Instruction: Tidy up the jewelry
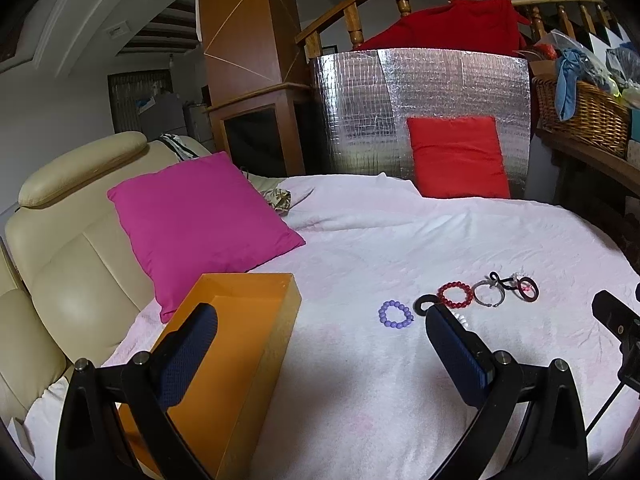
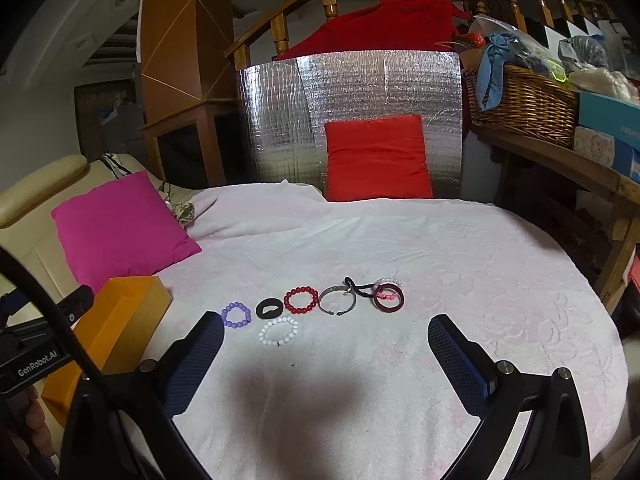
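Orange box (image 2: 120,320) is set at the left edge of the pink blanket (image 2: 460,280), open top up, likely as the drop target. Left gripper (image 1: 320,320) is held wide open and empty near it. Bracelets lie in a row mid-blanket for single picks: purple beaded bracelet (image 2: 236,314), black hair tie (image 2: 269,308), white beaded bracelet (image 2: 279,331), red beaded bracelet (image 2: 300,300), silver cuff (image 2: 337,301), dark red bangle (image 2: 388,298). Right gripper (image 2: 326,330) is wide open, empty, facing the row.

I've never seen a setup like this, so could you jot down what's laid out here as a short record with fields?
surface: pale pink blanket
container: open orange rectangular box, left of the jewelry
jewelry row: purple bead bracelet, black ring band, red bead bracelet, silver open cuff, dark red bangle
nearer: white bead bracelet
left tongs: open, holding nothing
right tongs: open, holding nothing
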Demonstrator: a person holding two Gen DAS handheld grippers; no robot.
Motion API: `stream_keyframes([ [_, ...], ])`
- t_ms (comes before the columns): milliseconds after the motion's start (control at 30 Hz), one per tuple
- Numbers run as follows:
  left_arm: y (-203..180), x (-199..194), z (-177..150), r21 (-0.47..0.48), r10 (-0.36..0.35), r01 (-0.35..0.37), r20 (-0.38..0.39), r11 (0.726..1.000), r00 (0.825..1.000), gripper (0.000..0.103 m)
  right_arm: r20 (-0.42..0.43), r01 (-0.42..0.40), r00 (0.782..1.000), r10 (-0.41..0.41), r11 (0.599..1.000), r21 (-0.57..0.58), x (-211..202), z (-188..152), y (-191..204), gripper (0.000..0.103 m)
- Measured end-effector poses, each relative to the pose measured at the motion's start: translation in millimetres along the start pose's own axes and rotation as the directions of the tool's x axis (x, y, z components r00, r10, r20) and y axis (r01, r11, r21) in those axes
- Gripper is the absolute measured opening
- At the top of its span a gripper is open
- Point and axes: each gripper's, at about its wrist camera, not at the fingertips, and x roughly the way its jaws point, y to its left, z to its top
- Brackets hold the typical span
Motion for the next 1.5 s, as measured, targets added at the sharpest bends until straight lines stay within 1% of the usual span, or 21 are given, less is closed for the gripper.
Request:
stream_keyframes([
  [233, -5.4, 13.5, -0.4, 0.018, 0.002, -0.002, -0.018, 1.0, 1.0, 0.103, -0.009, -0.003, 1.0, 0.003, 1.0, 0.008, 12.3, 0.1, -7.1, 0.103],
  [300, -6.7, 22.7, -1.5, 0.019, -0.012, 0.012, -0.028, 1.0, 1.0, 0.103, -0.017, -0.008, 1.0, 0.008, 1.0, -0.001, 20.4, 0.3, -10.8, 0.103],
  [433, -10.4, 61.4, -11.4, 0.015, -0.067, 0.068, -0.071, 0.998, 0.995, 0.103, -0.075, -0.058, 0.995, 0.059, 0.998, 0.018, 53.2, -2.0, -30.5, 0.103],
  [533, -15.1, 103.8, -25.1, -0.001, -0.114, 0.116, -0.167, 0.993, 0.979, 0.103, -0.17, -0.121, 0.976, 0.138, 0.987, 0.106, 90.8, -8.2, -60.0, 0.096],
  [600, -18.9, 134.4, -34.2, -0.031, -0.145, 0.142, -0.236, 0.989, 0.961, 0.103, -0.228, -0.135, 0.958, 0.175, 0.975, 0.177, 114.0, -12.3, -78.9, 0.09],
  [667, -22.3, 153.0, -39.4, -0.055, -0.164, 0.155, -0.266, 0.986, 0.95, 0.103, -0.266, -0.141, 0.942, 0.206, 0.959, 0.246, 132.9, -14.8, -93.4, 0.075],
  [700, -24.0, 162.4, -41.2, -0.071, -0.171, 0.158, -0.277, 0.985, 0.945, 0.103, -0.276, -0.143, 0.935, 0.221, 0.95, 0.279, 141.5, -15.5, -99.8, 0.074],
  [767, -27.4, 176.3, -44.4, -0.093, -0.191, 0.171, -0.297, 0.981, 0.936, 0.103, -0.287, -0.12, 0.935, 0.21, 0.946, 0.302, 159.6, -13.9, -110.3, 0.074],
  [900, -30.6, 199.4, -48.6, -0.115, -0.198, 0.169, -0.334, 0.979, 0.921, 0.103, -0.3, -0.119, 0.928, 0.221, 0.939, 0.324, 189.5, -6.2, -116.4, 0.063],
  [1000, -29.8, 217.6, -49.4, -0.139, -0.2, 0.159, -0.368, 0.977, 0.908, 0.103, -0.329, -0.094, 0.924, 0.197, 0.948, 0.306, 215.6, -3.7, -113.0, 0.063],
  [1033, -29.8, 222.3, -48.9, -0.144, -0.198, 0.154, -0.37, 0.977, 0.908, 0.103, -0.339, -0.083, 0.922, 0.188, 0.949, 0.303, 225.8, -3.8, -110.9, 0.063],
  [1133, -34.2, 236.5, -46.2, -0.144, -0.204, 0.161, -0.368, 0.976, 0.907, 0.103, -0.35, -0.08, 0.918, 0.189, 0.95, 0.302, 243.1, -3.0, -107.4, 0.054],
  [1200, -39.1, 247.0, -44.5, -0.134, -0.201, 0.162, -0.374, 0.978, 0.905, 0.103, -0.354, -0.067, 0.919, 0.174, 0.954, 0.293, 250.6, -4.8, -106.1, 0.052],
  [1233, -42.3, 252.2, -43.7, -0.125, -0.2, 0.165, -0.377, 0.978, 0.904, 0.103, -0.359, -0.061, 0.918, 0.167, 0.955, 0.289, 254.8, -5.8, -105.4, 0.048],
  [1267, -47.4, 259.2, -43.0, -0.116, -0.206, 0.174, -0.386, 0.978, 0.899, 0.101, -0.367, -0.054, 0.916, 0.161, 0.957, 0.285, 258.3, -6.7, -104.7, 0.039],
  [1333, -53.4, 268.2, -42.6, -0.111, -0.222, 0.193, -0.402, 0.975, 0.888, 0.089, -0.373, -0.039, 0.917, 0.14, 0.963, 0.266, 262.9, -8.1, -102.8, 0.031],
  [1367, -57.3, 272.5, -43.2, -0.101, -0.226, 0.203, -0.414, 0.974, 0.882, 0.081, -0.372, -0.033, 0.919, 0.129, 0.966, 0.255, 263.5, -8.1, -101.8, 0.026],
  [1400, -60.1, 275.1, -43.9, -0.088, -0.22, 0.202, -0.419, 0.975, 0.881, 0.079, -0.376, -0.028, 0.919, 0.12, 0.97, 0.243, 264.4, -8.3, -101.1, 0.023],
  [1433, -63.0, 276.6, -43.7, -0.063, -0.204, 0.196, -0.414, 0.979, 0.887, 0.077, -0.382, -0.024, 0.917, 0.116, 0.971, 0.238, 264.9, -8.7, -101.6, 0.017],
  [1467, -64.9, 276.6, -43.0, -0.043, -0.198, 0.198, -0.405, 0.979, 0.893, 0.067, -0.383, -0.022, 0.917, 0.115, 0.971, 0.239, 264.8, -8.7, -102.8, 0.013],
  [1500, -65.9, 275.5, -42.0, -0.029, -0.198, 0.203, -0.394, 0.979, 0.897, 0.053, -0.384, -0.018, 0.916, 0.112, 0.971, 0.239, 264.2, -8.6, -104.9, 0.012],
])
